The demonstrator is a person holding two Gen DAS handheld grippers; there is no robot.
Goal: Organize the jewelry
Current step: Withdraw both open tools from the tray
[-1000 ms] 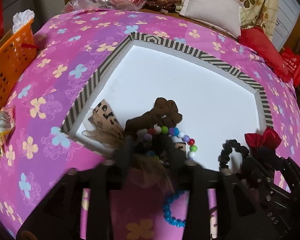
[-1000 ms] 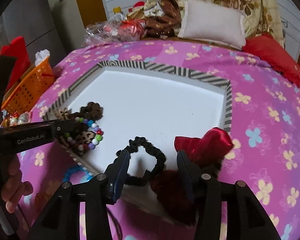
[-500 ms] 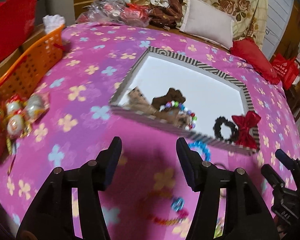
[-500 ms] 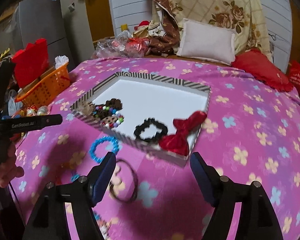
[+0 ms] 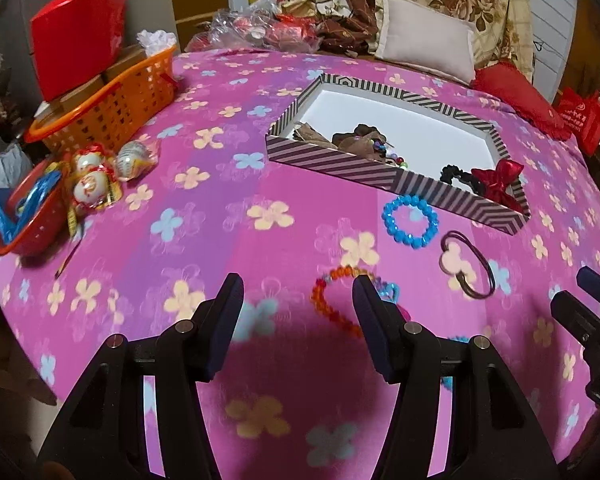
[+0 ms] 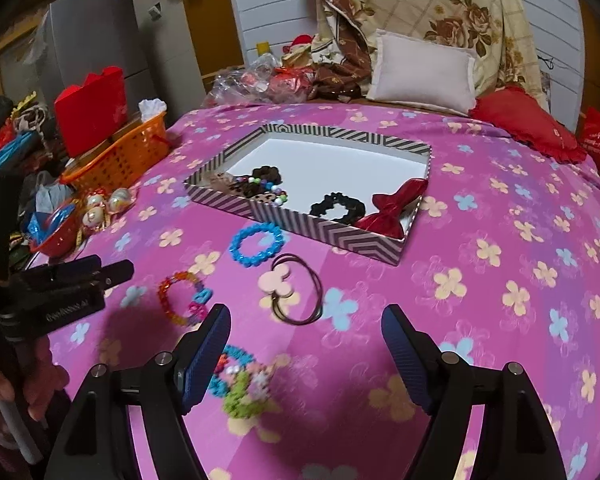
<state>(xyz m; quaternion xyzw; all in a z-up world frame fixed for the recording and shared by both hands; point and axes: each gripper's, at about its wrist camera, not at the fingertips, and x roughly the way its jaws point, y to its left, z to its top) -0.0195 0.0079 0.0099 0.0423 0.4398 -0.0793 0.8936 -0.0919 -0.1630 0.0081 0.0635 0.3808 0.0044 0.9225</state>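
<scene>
Both grippers have pulled back from the striped box (image 6: 332, 236) since a second ago; the red bow (image 6: 392, 204) and black scrunchie (image 6: 336, 204) now lie inside it, lower right corner. Left gripper (image 5: 298, 308) and right gripper (image 6: 306, 340) have just been opening, jaws wide, nothing between them. Drop-off looks done. Left on the pink cover, centre frame: blue bracelet (image 6: 256, 244), hair tie (image 6: 296, 292), multicolour bracelet (image 6: 184, 300). Likely next picks.
</scene>
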